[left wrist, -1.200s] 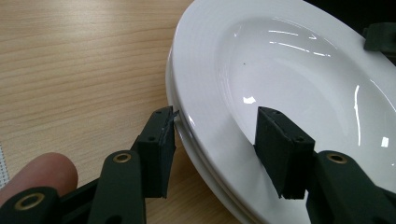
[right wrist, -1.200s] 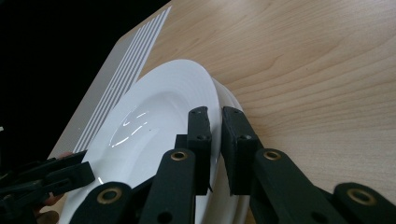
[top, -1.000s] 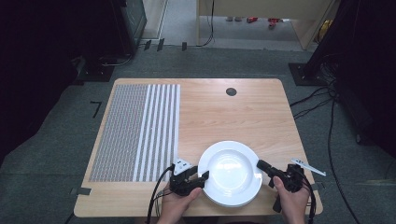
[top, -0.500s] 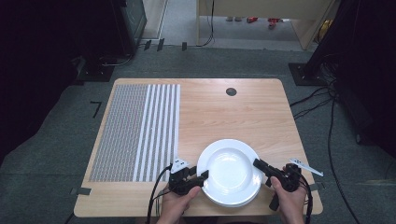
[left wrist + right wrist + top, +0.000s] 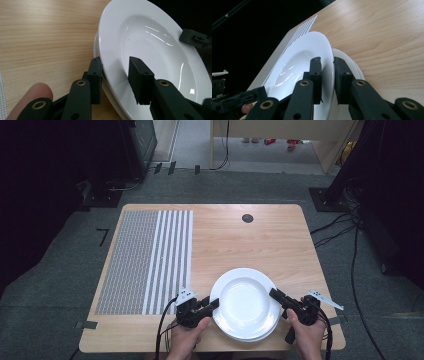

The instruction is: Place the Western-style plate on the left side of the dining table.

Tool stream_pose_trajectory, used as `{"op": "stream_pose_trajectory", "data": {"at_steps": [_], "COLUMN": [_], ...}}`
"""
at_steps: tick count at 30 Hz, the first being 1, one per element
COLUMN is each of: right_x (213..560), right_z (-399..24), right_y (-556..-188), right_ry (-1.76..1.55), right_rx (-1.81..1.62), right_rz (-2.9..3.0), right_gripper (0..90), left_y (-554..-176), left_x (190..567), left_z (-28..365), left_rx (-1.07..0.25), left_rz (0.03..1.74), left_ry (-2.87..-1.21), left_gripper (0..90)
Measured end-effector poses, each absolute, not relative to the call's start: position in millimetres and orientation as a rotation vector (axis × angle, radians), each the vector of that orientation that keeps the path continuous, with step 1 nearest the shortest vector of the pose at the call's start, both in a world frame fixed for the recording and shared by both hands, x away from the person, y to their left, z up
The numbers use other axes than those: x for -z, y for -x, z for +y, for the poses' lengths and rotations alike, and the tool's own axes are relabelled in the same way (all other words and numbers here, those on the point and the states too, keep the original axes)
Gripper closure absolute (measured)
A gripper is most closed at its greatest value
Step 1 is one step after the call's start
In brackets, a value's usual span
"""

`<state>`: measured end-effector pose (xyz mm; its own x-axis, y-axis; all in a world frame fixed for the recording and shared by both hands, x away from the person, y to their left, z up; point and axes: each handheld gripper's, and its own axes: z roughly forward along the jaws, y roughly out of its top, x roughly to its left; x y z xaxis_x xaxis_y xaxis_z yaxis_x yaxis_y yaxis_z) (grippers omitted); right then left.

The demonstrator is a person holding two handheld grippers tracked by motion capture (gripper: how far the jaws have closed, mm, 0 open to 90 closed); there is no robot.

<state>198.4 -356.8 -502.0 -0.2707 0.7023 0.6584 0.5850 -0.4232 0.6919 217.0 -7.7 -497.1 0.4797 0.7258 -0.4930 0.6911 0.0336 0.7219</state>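
Since the earlier frame, little has shifted except the left gripper [image 5: 214, 305], whose fingers have just been closing around the top plate's [image 5: 246, 301] near-left rim; one pad sits under it, the other stands off it. At the opposite edge, the right gripper [image 5: 274, 294] pinches that rim. A second plate [image 5: 348, 61] lies beneath. Left of them stretches a striped mat [image 5: 145, 260]; a dark round hole [image 5: 247, 218] marks the wooden tabletop [image 5: 250, 240]. Cables [image 5: 345, 227] cross the grey floor [image 5: 60, 270].

A wooden table [image 5: 235, 240] carries a striped grey-white mat [image 5: 145, 255] and a dark round spot, possibly a hole [image 5: 247, 218].
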Motion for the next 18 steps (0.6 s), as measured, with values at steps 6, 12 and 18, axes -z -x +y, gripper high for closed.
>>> {"op": "stream_pose_trajectory", "data": {"at_steps": [6, 12, 18], "right_x": [500.5, 503.0, 504.1], "right_z": [-354.2, -354.0, -354.4], "right_y": [-196.4, -197.9, -198.6], "right_ry": [-1.810, -1.813, -1.815], "right_rx": [-1.813, -1.812, -1.820], "right_rz": [1.614, 1.618, 1.618], "right_gripper": [80.2, 79.7, 79.3], "left_y": [-215.6, -215.8, -215.4], "left_x": [495.8, 495.7, 494.6], "left_z": [-4.0, -1.9, 0.0], "left_rx": [-0.023, -0.018, -0.004], "left_rz": [1.233, 1.225, 1.224], "left_ry": [-1.652, -1.641, -1.617], "left_gripper": [67.6, 68.5, 70.6]}}
